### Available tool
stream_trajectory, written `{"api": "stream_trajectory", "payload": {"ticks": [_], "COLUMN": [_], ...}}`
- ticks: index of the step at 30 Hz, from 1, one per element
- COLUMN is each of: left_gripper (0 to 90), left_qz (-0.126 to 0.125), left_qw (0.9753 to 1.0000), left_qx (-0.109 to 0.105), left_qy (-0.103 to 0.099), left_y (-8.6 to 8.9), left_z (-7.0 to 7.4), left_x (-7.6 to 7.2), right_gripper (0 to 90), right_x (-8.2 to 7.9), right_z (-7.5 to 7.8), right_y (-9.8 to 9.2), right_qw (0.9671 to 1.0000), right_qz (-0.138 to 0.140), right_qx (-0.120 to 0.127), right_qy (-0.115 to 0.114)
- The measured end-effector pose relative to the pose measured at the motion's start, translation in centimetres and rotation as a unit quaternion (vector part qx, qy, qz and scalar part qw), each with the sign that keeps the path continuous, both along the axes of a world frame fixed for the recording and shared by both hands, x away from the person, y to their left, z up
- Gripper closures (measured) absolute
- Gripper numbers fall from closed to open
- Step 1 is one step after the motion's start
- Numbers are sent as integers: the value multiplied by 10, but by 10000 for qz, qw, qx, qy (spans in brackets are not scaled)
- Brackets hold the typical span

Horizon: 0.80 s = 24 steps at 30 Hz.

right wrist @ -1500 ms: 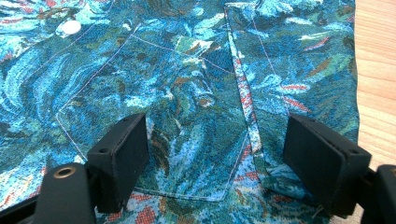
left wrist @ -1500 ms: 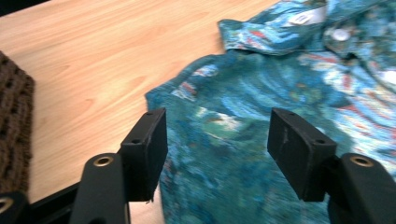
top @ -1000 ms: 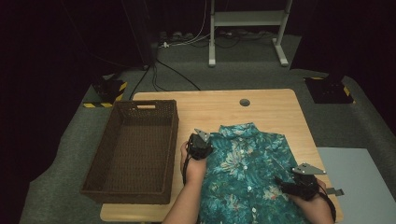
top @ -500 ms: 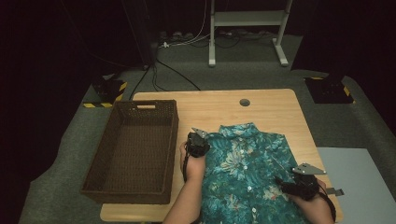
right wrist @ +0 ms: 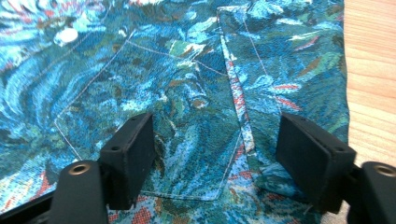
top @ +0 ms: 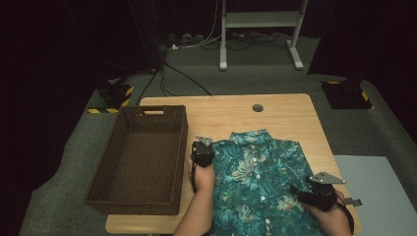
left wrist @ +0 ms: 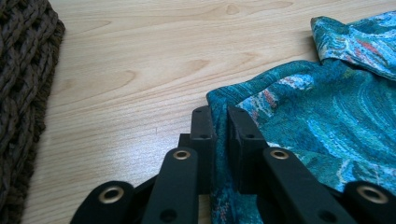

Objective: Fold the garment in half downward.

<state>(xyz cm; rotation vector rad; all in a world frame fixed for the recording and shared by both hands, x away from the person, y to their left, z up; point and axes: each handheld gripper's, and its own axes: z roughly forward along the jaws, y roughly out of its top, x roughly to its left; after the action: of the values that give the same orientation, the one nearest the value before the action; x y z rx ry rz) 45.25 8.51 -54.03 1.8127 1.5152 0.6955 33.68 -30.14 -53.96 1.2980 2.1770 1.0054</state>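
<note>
Meanwhile, a teal floral shirt (top: 260,189) lay spread flat on the wooden table (top: 285,115), collar toward the far edge, just right of a dark woven basket (top: 140,160). The left gripper (top: 202,153) sat at the shirt's left shoulder edge, its 2 jaws pinched tight on a fold of the fabric (left wrist: 219,140). The right gripper (top: 317,191) rested low on the shirt's right side, jaws spread wide apart over the chest pocket (right wrist: 187,135), clasping nothing. Bare table showed between the basket and the shirt.
</note>
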Motion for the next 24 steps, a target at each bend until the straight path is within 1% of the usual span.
{"api": "stream_trajectory", "payload": {"ticks": [1, 4, 7, 10, 15, 24], "left_gripper": [817, 816, 816, 814, 813, 805], "left_qz": [3, -11, -97, -121, -141, -148], "left_qw": [10000, 10000, 10000, 9999, 9999, 9999], "left_qx": [-9, -50, -8, -1, 22, -31], "left_qy": [-3, 4, 7, 5, -10, 32], "left_y": [0, 1, 1, 1, 1, 2], "left_z": [0, 0, 0, 0, 0, 0], "left_x": [0, 0, 1, 1, 0, 1], "right_gripper": [295, 318, 343, 376, 421, 471], "right_x": [0, -1, 0, 6, 27, 69], "right_z": [0, 2, 9, 18, 27, 27], "right_y": [-1, -2, -3, -7, -11, -11], "right_qw": [10000, 10000, 9999, 9995, 9991, 9986], "right_qz": [0, 15, -21, -121, -218, -396], "right_qx": [35, -9, 5, 107, 166, 88], "right_qy": [0, -39, -152, -266, -327, -331]}}
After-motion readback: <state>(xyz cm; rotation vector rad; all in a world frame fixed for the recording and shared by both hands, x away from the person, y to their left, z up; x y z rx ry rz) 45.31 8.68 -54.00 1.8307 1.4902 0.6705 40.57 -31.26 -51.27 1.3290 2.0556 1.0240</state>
